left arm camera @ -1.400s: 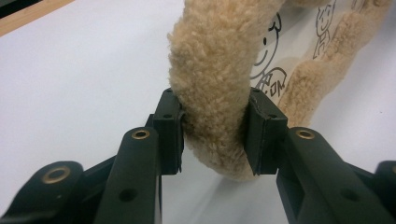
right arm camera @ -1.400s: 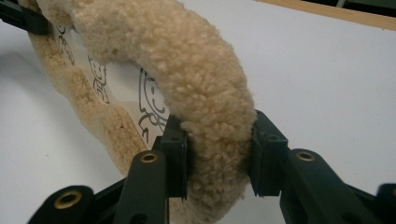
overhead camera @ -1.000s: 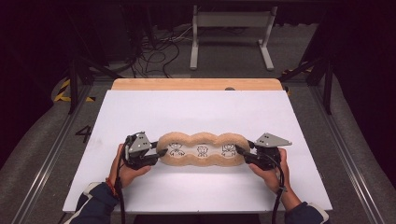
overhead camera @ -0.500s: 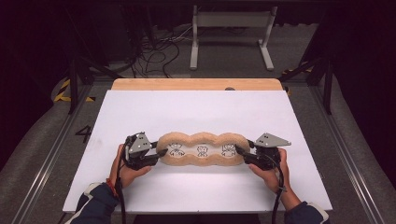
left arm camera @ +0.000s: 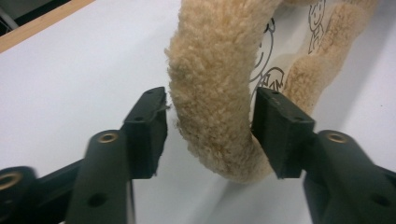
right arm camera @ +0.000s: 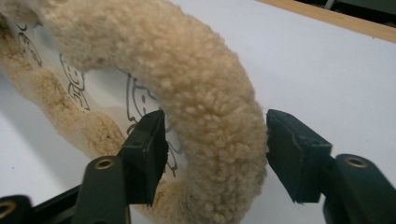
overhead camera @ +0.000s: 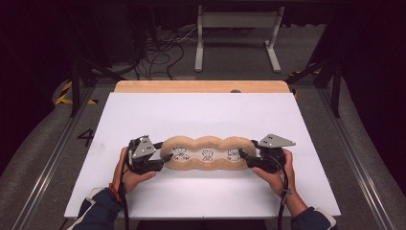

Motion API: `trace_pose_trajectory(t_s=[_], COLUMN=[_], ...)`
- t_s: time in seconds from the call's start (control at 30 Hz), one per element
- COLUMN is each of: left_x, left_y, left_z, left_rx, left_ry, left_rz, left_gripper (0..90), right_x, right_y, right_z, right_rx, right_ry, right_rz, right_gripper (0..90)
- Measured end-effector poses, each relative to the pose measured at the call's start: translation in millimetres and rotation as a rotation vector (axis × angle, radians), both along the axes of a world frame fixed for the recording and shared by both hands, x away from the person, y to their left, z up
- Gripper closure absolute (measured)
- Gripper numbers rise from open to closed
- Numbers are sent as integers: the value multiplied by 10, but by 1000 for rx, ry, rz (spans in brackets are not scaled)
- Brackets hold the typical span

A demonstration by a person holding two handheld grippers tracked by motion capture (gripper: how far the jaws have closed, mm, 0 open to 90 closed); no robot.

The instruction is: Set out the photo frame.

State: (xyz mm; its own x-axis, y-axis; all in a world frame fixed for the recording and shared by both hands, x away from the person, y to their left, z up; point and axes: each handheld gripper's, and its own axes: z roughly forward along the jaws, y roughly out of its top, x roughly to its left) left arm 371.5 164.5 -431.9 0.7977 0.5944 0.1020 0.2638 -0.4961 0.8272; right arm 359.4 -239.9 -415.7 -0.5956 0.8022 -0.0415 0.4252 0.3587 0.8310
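The fleece pad (overhead camera: 207,154), a long tan piece with a fluffy scalloped rim and a white middle printed with three small cartoon figures, lies flat and stretched lengthwise between the two tools, on the near half of the white counter (overhead camera: 201,112). Its left end sits between the jaws of the left tool (overhead camera: 163,155), and its right end between the jaws of the right tool (overhead camera: 245,156). In the left gripper view the fluffy rim (left arm camera: 219,93) stands in the gap; one jaw is at most brushing the pile on one side while the other stands clear of it, so this tool has let go. In the right gripper view the rim (right arm camera: 205,102) likewise curves through the gap, with one jaw close against the printed inner face and the other well off the fleece; that tool is released too. Both sets of jaws have just been opening, with the pad's ends between them. As a judgement, the spreading or laying-out of the pad is done: it rests on the counter without folds and squarely across the person's front. What seems left is only to draw both tools outward, away from the ends, without dragging the pile along. A wooden edge (overhead camera: 201,86) shows beyond the counter's far side.
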Motion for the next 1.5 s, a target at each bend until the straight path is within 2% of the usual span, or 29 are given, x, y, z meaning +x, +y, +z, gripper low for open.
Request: trace_pose_trajectory(t_s=[0.13,0.17,0.3,0.47,0.53,0.67,0.73,0.83,0.93,1.17,1.3,1.4,1.5], left_x=[2,4,25,22,10,-5,-14,-55,-121,-196,-210,-214,-221], left_y=[-19,-21,-17,-11,-23,-38,-39,-29,-26,32,41,40,36], left_z=[-10,-12,-32,-35,-39,-40,-37,-10,10,51,64,68,66], left_rx=[2,-2,-19,-33,-45,-34,-22,-25,5,-5,18,12,14], left_ry=[4,9,32,38,50,48,41,29,8,-7,-26,-26,-25], left_rz=[11,16,12,0,-3,-9,-12,-14,-24,-15,-14,-21,-22], left_gripper=[237,237,144,73,68,53,53,62,64,74,79,79,79], right_x=[7,6,21,50,56,54,50,39,23,-37,-44,-55,-68], right_y=[-4,0,-2,-11,-8,-9,-11,-25,-43,-64,-71,-70,-82], right_z=[-7,-5,-15,-38,-47,-53,-41,-19,-1,47,55,55,60], right_rx=[-11,-19,-22,-11,-19,-27,-31,-22,-11,-15,-30,-55,-59], right_ry=[5,4,8,26,32,32,27,18,13,-18,-20,-24,-26], right_rz=[1,-6,-14,-11,-9,1,3,0,1,16,17,23,26], right_gripper=[342,327,242,110,79,76,75,86,98,129,133,139,142])
